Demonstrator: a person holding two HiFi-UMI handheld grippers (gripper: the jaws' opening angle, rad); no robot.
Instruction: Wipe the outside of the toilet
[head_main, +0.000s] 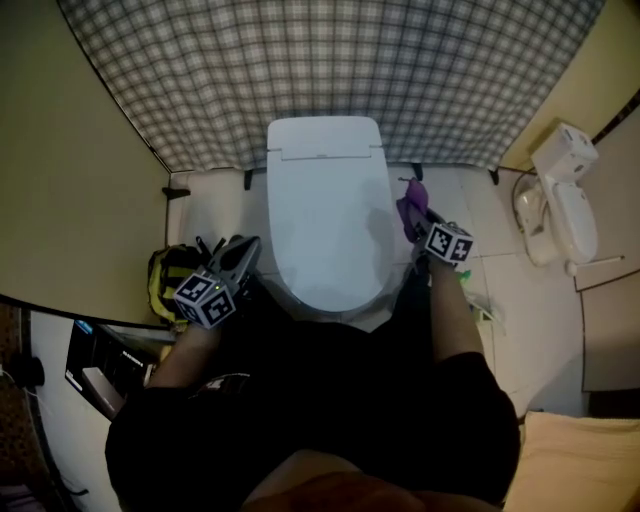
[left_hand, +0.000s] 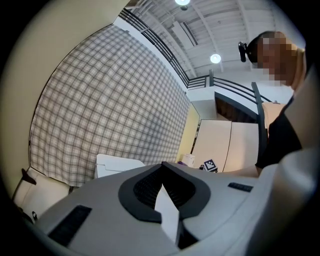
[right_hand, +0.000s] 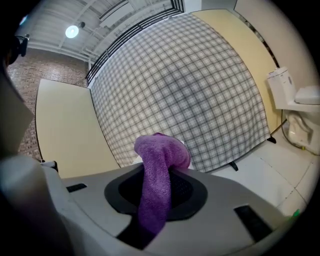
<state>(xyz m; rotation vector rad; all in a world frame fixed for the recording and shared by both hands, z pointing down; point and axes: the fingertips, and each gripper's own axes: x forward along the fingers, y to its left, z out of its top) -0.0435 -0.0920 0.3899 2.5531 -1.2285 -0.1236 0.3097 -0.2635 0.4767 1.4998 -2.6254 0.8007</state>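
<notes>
Our right gripper (head_main: 424, 228) clamps the cloth (head_main: 409, 206) in its jaws, just beside the toilet (head_main: 325, 210) at mid-frame right. Our left gripper (head_main: 238, 256), jaws together and empty, sits at its left.

The toilet (head_main: 328, 215) is plain white, and the cloth (head_main: 411, 207) at its right edge is purple. Behind the toilet hangs a grey-and-white checked curtain (head_main: 330, 70). Left of the toilet sits a yellow-and-black bag (head_main: 165, 278) on the white floor tiles (head_main: 520, 340).
</notes>
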